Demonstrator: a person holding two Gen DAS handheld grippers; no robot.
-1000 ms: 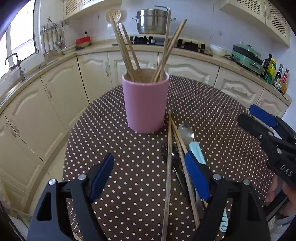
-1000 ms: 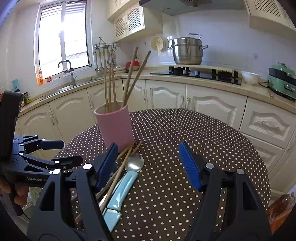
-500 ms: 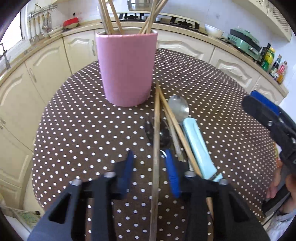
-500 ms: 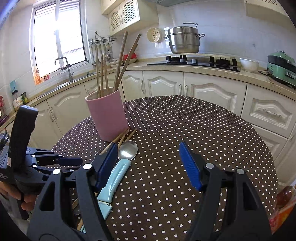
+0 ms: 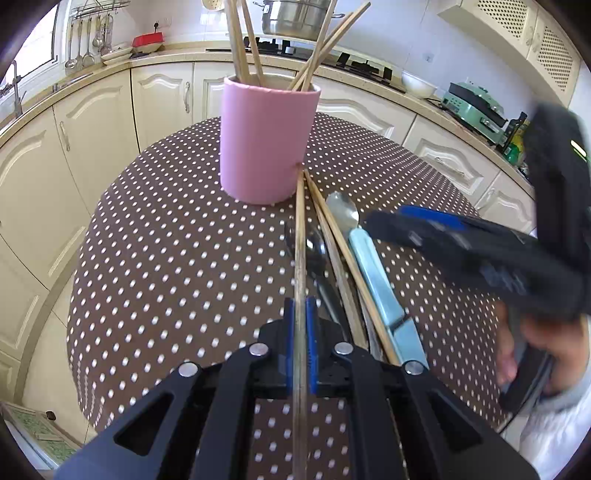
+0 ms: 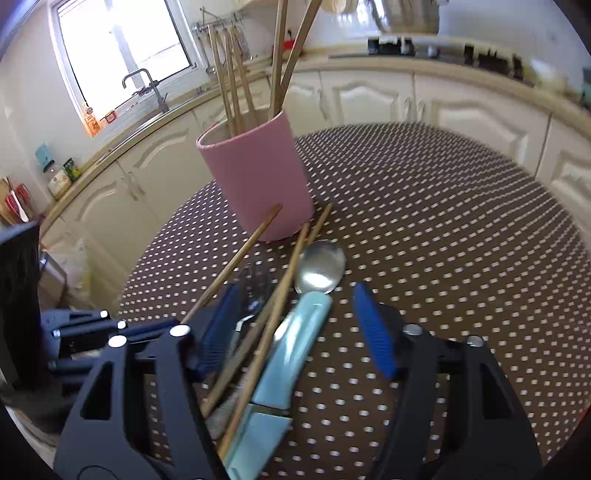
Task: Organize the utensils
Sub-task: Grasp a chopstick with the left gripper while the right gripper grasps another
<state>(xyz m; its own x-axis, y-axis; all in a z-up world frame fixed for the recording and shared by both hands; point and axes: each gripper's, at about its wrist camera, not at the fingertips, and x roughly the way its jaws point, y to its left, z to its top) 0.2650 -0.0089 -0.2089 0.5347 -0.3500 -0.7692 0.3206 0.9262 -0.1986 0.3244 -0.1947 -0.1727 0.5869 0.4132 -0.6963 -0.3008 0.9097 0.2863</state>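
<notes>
A pink utensil cup (image 5: pixel 267 142) with several chopsticks stands on the dotted table (image 5: pixel 177 258); it also shows in the right wrist view (image 6: pixel 258 177). My left gripper (image 5: pixel 300 345) is shut on a wooden chopstick (image 5: pixel 300 240) whose tip touches the cup's base. Beside it lie more chopsticks (image 5: pixel 343 254), a dark spoon (image 5: pixel 316 251) and a spoon with a light-blue handle (image 5: pixel 369 266). My right gripper (image 6: pixel 295 325) is open, low over that pile, its fingers on either side of the light-blue spoon (image 6: pixel 299 332) and chopsticks (image 6: pixel 273 314).
Cream kitchen cabinets and a counter ring the table (image 6: pixel 443 240). A steel pot (image 5: pixel 295 18) sits on the stove behind. A sink tap (image 6: pixel 147 85) is under the window. The right gripper's body (image 5: pixel 480 251) crosses the left wrist view at right.
My left gripper has closed on the chopstick and raised its far end slightly. My right gripper has come down and forward over the spoon and chopsticks, still open.
</notes>
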